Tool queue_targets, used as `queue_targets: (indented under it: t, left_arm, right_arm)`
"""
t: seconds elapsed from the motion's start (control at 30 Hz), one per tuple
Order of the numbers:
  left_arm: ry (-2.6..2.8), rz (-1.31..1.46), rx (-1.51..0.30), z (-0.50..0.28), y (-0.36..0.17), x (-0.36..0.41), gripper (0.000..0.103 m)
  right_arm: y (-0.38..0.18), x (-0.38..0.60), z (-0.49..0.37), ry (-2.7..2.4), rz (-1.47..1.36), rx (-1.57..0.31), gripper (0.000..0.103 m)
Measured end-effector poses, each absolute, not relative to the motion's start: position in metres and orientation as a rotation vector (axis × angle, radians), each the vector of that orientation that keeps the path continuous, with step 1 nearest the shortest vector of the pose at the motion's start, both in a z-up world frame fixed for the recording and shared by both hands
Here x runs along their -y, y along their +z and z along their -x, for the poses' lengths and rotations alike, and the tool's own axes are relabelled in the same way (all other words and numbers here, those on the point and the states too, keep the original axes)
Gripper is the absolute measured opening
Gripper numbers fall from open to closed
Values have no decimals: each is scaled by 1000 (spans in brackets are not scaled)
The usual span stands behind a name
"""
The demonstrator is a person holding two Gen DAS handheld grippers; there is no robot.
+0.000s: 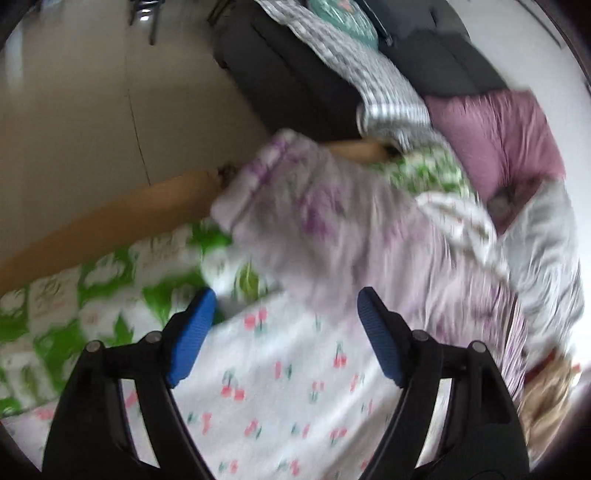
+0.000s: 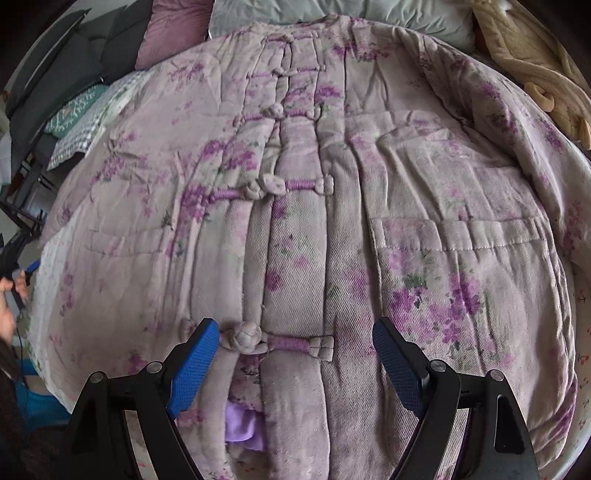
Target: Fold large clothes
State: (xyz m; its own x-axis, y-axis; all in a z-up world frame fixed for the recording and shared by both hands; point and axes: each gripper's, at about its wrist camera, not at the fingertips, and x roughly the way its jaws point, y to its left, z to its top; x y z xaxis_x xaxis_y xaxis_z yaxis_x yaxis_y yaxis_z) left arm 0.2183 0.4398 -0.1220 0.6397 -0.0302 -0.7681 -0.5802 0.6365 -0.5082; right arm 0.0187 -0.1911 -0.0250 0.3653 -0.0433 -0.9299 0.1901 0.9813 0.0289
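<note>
A quilted pale-lilac jacket [image 2: 295,206] with purple flowers and knotted cloth buttons lies front-up and spread flat on the bed. My right gripper [image 2: 295,328] hovers open over its lower front, its blue pads [image 2: 192,365] on either side of the lowest knot button [image 2: 245,341], with nothing gripped. In the blurred left wrist view, a sleeve of the jacket [image 1: 295,206] lies across the bed. My left gripper [image 1: 286,299] is open just short of it, above a white cherry-print sheet [image 1: 280,387], and holds nothing.
A green-and-white sheet [image 1: 74,295] and a wooden bed rail [image 1: 110,218] run along the left, with floor beyond. A dark seat [image 1: 288,81], a checked cloth [image 1: 373,74] and a mauve cushion [image 1: 495,136] lie behind. A grey pillow [image 2: 332,14] and beige throw [image 2: 535,62] sit past the collar.
</note>
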Motion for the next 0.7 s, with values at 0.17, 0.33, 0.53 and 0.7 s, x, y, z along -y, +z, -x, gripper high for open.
queue_targets:
  t: [0.17, 0.33, 0.53, 0.7]
  left_arm:
    - [432, 790, -726, -231, -114, -452, 18]
    - [560, 577, -696, -237, -105, -447, 14]
    - [643, 441, -819, -244, -100, -423, 65]
    - [518, 304, -842, -232, -65, -369, 89]
  right_arm:
    - [-31, 196, -24, -154, -164, -1202, 86]
    - [-32, 192, -31, -161, -129, -1196, 86]
    - [-16, 196, -35, -216, -103, -1108, 86]
    - [6, 235, -16, -321, -170, -1020, 86]
